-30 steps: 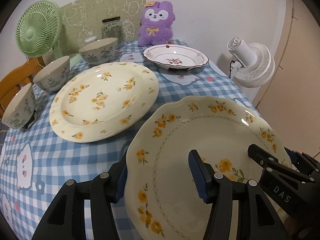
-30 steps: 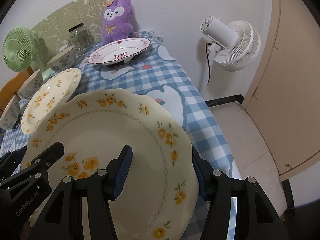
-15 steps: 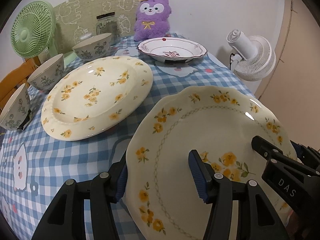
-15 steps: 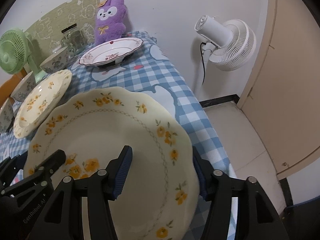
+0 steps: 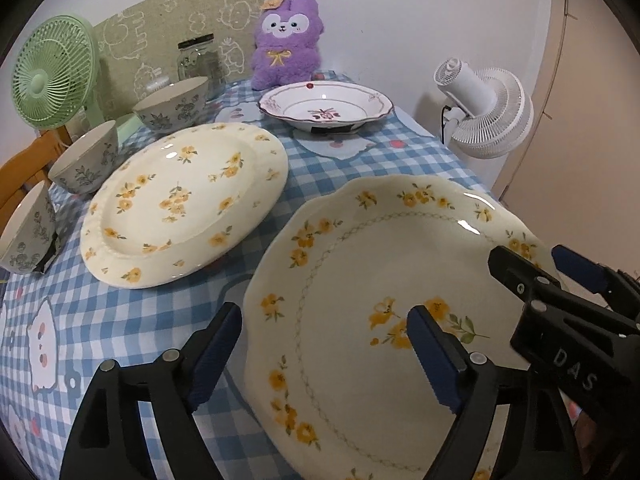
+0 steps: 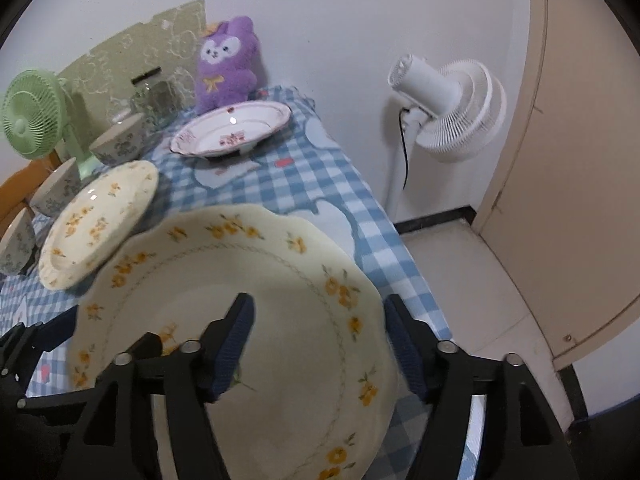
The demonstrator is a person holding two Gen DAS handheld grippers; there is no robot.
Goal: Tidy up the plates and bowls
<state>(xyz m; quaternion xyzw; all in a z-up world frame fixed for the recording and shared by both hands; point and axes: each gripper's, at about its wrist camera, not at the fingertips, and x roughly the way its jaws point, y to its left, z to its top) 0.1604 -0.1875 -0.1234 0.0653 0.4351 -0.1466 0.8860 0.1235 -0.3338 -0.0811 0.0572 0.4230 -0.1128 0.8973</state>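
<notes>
While the scalloped plate [image 5: 384, 280] lies at the near edge of the table [image 5: 120, 320], both grippers straddle its rim with their fingers spreading apart: the left gripper [image 5: 324, 356] at its left side, the right gripper [image 6: 320, 344] at its right, pads clear of the china. Just beside it, up the checked cloth, sits a round flowered plate [image 5: 184, 204], with a red-trimmed dish [image 5: 324, 106] behind and three patterned bowls [image 5: 86, 158] along the left.

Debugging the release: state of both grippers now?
Left gripper: jaws opening, clear of the scalloped plate rim between them.
Right gripper: jaws opening, same plate between them.
</notes>
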